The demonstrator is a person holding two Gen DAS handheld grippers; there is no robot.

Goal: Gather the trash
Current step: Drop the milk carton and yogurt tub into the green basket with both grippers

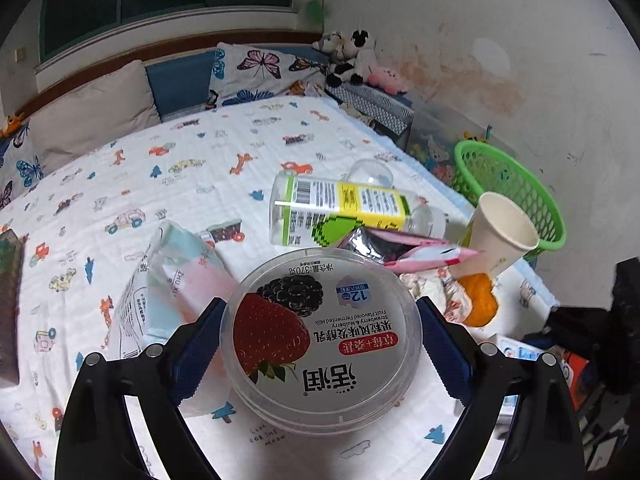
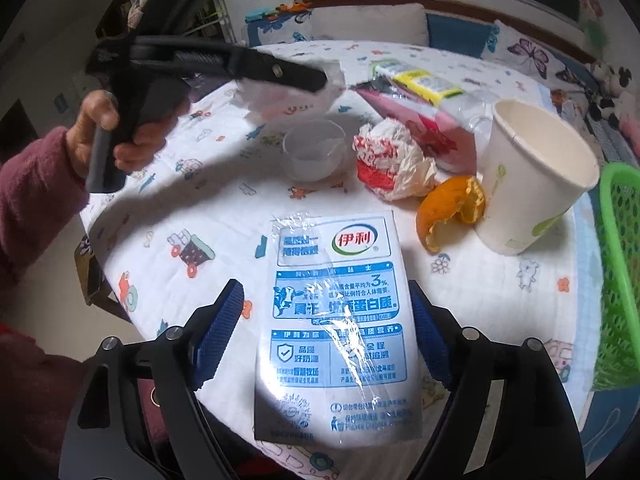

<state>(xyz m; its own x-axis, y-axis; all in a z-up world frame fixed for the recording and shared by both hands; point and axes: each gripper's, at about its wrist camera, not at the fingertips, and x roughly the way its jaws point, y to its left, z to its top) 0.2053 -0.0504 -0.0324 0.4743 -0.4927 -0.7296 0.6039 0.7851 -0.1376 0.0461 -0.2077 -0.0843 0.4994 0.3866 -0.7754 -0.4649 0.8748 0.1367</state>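
My left gripper [image 1: 320, 344] is open, its blue pads on either side of a clear round yogurt tub [image 1: 320, 340] with a strawberry label, on the bed. Beside it lies a pastel bag [image 1: 172, 280]. Behind it lie a green-labelled bottle [image 1: 340, 210], a pink foil wrapper [image 1: 400, 250], a paper cup [image 1: 496, 236] and orange peel [image 1: 478, 300]. My right gripper [image 2: 324, 336] is open around a flat blue-and-white milk pouch [image 2: 340, 320]. The right wrist view also shows a crumpled red-white wrapper [image 2: 390, 164], orange peel [image 2: 448, 212], the paper cup [image 2: 532, 176] and the yogurt tub [image 2: 314, 154].
A green plastic basket [image 1: 516, 188] stands off the bed's right edge; it also shows in the right wrist view [image 2: 620, 280]. Pillows [image 1: 92, 112] and plush toys [image 1: 352, 60] sit at the headboard. The left hand-held gripper [image 2: 200, 64] hovers over the bed. A brown box [image 1: 8, 308] lies at the left.
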